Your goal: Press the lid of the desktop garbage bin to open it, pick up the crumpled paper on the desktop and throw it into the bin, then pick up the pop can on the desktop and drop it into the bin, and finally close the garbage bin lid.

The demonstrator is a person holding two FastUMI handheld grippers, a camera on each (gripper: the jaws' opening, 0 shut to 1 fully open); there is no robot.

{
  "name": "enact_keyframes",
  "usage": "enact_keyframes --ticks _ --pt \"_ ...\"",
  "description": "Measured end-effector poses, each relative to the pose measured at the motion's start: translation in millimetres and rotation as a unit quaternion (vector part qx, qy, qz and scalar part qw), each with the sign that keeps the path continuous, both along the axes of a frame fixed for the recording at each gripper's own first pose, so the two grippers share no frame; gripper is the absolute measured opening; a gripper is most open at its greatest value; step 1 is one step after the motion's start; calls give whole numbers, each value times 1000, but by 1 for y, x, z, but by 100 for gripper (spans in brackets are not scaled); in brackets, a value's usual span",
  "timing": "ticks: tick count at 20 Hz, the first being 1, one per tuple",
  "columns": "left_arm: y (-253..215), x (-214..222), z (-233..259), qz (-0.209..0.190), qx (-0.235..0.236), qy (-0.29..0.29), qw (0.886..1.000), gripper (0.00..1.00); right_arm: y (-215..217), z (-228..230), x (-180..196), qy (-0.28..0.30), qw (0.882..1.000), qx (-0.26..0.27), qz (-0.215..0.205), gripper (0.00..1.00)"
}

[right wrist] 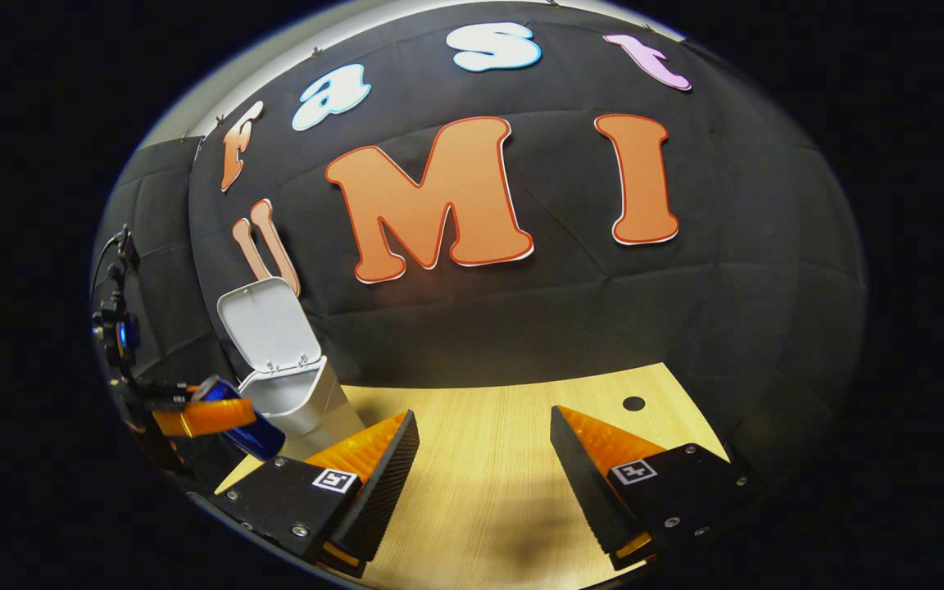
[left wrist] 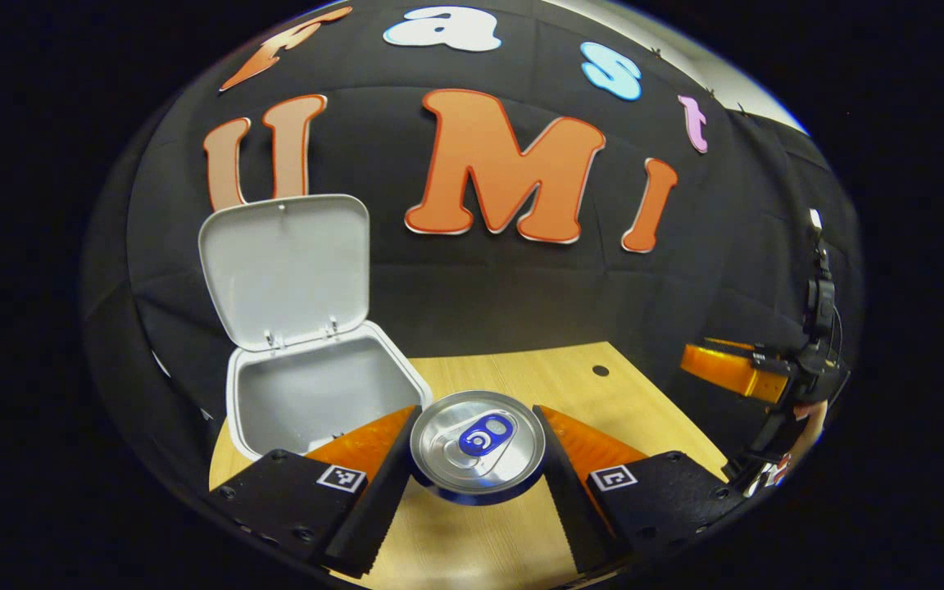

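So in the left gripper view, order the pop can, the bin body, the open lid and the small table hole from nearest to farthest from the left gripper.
1. Pop can, between its fingers.
2. Bin body, left.
3. Lid and table hole: too close to call.

you have a light wooden table [left wrist: 521, 369] before you, its grain running away from you toward the far edge; a small dark round hole [left wrist: 601, 370] sits in the top near the far right corner; in the right gripper view the same table [right wrist: 488, 459] is brightly lit in the middle, the hole [right wrist: 633, 403] again lies close to the far edge, and a soft shadow falls on the near part of the wood; behind the table hangs the black cloth wall [left wrist: 480, 287], creased in faint squares; above the cloth you can see a strip of pale wall [right wrist: 275, 57] at the top left.
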State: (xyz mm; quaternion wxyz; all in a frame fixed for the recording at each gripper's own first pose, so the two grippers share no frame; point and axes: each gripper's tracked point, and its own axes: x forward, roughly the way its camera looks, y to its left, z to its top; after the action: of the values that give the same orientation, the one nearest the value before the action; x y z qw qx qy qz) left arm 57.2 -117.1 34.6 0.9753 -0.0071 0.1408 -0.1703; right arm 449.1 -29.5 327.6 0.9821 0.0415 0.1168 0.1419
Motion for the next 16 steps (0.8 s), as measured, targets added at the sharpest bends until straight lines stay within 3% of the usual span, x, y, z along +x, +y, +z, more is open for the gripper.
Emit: enact_keyframes --ticks 4,8,12,16 --pt "47 42 20 67 -3 -24 997 84 -3 2 0 -6 1000 -9 -11 96" --pt "76 82 30 105 -11 -53 993 83 -4 3 -2 -5 1000 -14 -16 96" --pt "95 114 14 125 10 -42 991 82 -7 2 -4 -4 1000 -18 -24 96" --pt "95 121 4 131 -7 -29 991 89 -14 1 -5 -2 999 -24 -35 96"
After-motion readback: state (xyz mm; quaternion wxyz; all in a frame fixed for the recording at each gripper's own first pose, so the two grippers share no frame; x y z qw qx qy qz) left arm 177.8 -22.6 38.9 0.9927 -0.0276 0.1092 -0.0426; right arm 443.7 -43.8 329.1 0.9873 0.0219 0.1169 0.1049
